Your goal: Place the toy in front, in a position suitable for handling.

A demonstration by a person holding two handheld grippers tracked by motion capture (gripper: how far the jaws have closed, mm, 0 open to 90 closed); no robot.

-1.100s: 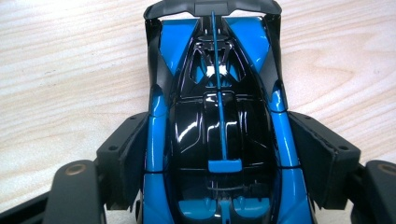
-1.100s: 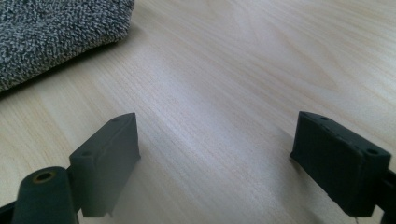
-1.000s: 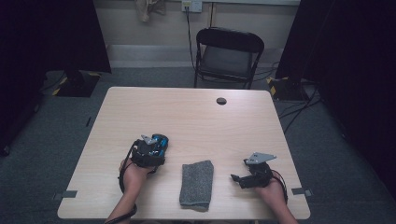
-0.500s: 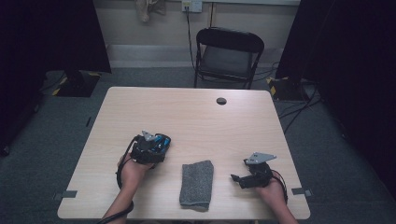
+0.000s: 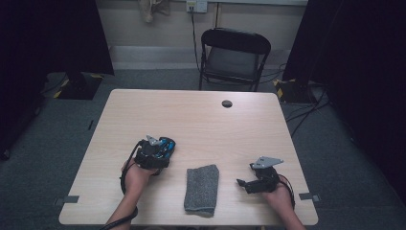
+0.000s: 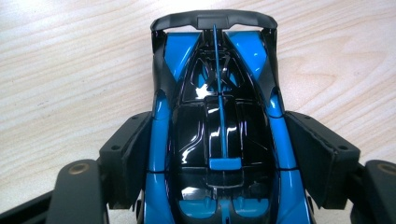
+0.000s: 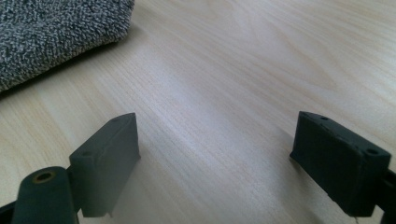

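Note:
A blue and black toy racing car (image 6: 217,93) sits between the jaws of my left gripper (image 6: 219,154), which is shut on its sides just above the wooden table (image 5: 206,124). In the high view the left gripper (image 5: 160,148) and the car (image 5: 166,144) are at the table's left middle. A folded grey cloth (image 5: 201,188) lies near the front edge. To its right my right gripper (image 5: 242,183) rests low and points toward the cloth. The right gripper (image 7: 215,154) is open over bare wood, with the cloth (image 7: 51,32) ahead at the upper left.
A small black round cap (image 5: 227,103) sits at the table's far side. A black folding chair (image 5: 234,52) stands behind the table. Grey tape tabs mark the front left (image 5: 71,199) and front right (image 5: 306,196) edges.
My left gripper has shifted slightly forward and to the right with the car in it. The right gripper and the cloth have stayed put.

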